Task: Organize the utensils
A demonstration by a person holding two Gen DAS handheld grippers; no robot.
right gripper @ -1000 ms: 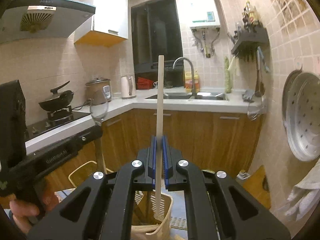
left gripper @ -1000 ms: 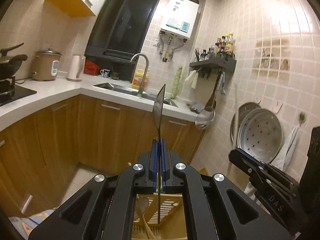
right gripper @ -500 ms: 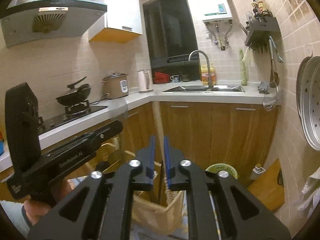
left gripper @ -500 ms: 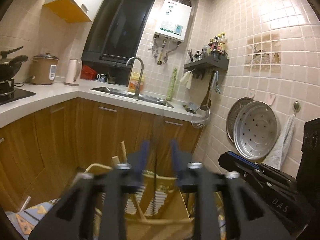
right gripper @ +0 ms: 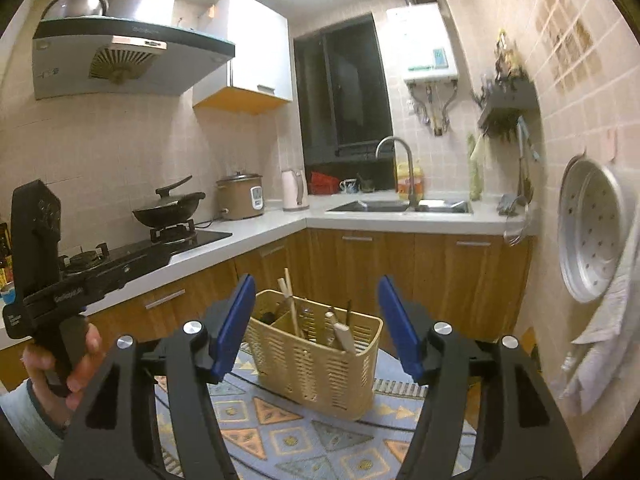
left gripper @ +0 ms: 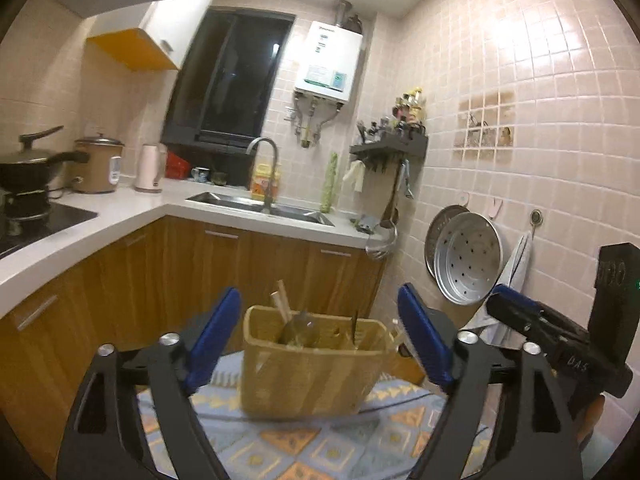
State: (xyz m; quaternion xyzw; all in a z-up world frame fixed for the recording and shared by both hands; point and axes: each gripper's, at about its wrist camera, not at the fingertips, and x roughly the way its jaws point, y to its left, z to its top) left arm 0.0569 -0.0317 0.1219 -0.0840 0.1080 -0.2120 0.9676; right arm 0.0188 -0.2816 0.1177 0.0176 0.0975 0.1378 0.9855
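Note:
A tan slotted utensil basket (left gripper: pixel 312 364) stands on a patterned cloth (left gripper: pixel 304 440); it also shows in the right wrist view (right gripper: pixel 316 356). Several utensils stand in it: a spoon (left gripper: pixel 300 330), wooden sticks (right gripper: pixel 290 300) and a pale-handled tool (right gripper: pixel 340 332). My left gripper (left gripper: pixel 320 340) is open and empty, its blue pads either side of the basket in view. My right gripper (right gripper: pixel 318 320) is open and empty, likewise framing the basket. Each gripper body appears at the edge of the other's view.
A white counter (right gripper: pixel 280 224) with sink (right gripper: pixel 400 206), stove and wok (right gripper: pixel 168 210) runs along wooden cabinets (right gripper: pixel 440 272). A steamer tray (right gripper: pixel 592 236) and towel (right gripper: pixel 600 328) hang on the right tiled wall. A ladle (left gripper: pixel 382 236) hangs off the counter's end.
Both grippers have opened and let go: the left released the spoon, the right the wooden stick, and both utensils now stand in the basket. Both grippers pulled back from it.

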